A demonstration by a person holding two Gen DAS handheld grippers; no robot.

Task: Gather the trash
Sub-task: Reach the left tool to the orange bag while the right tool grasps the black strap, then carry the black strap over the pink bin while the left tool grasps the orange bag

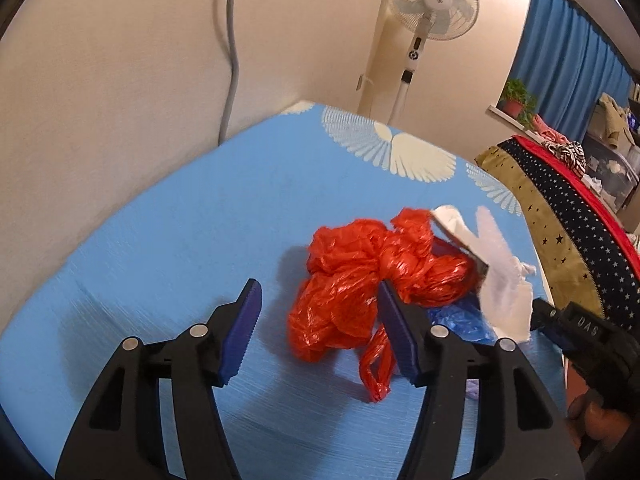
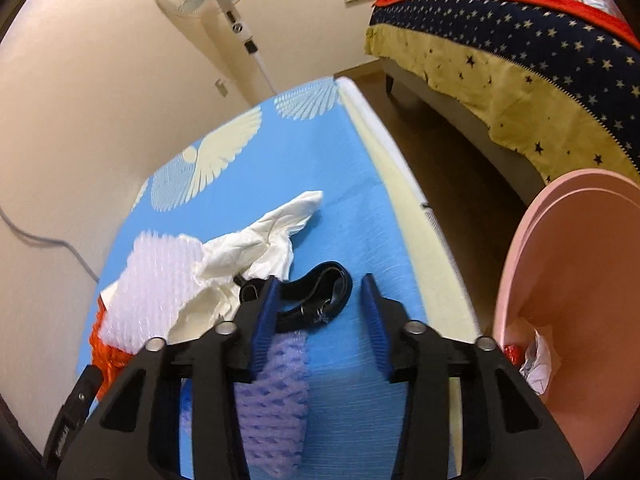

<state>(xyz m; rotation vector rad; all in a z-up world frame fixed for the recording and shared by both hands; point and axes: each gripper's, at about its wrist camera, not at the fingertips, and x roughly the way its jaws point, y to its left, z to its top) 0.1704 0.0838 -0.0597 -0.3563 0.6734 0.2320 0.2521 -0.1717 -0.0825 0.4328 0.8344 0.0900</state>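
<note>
Red crumpled bag, blue white-feathered tablecloth, pink bin, lilac foam net

Glossy crinkled red plastic bag lies on matt blue woven cloth.

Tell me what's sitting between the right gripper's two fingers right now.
In the right wrist view, the open right gripper frames part of a black strap and a purple foam net lying on the blue sheet; neither finger presses them.

Two handheld grippers point forward and downward side by side: the left gripper has its blue-padded jaws spread wide apart, the right gripper has its jaws narrower but parted, pads gripping nothing.
</note>
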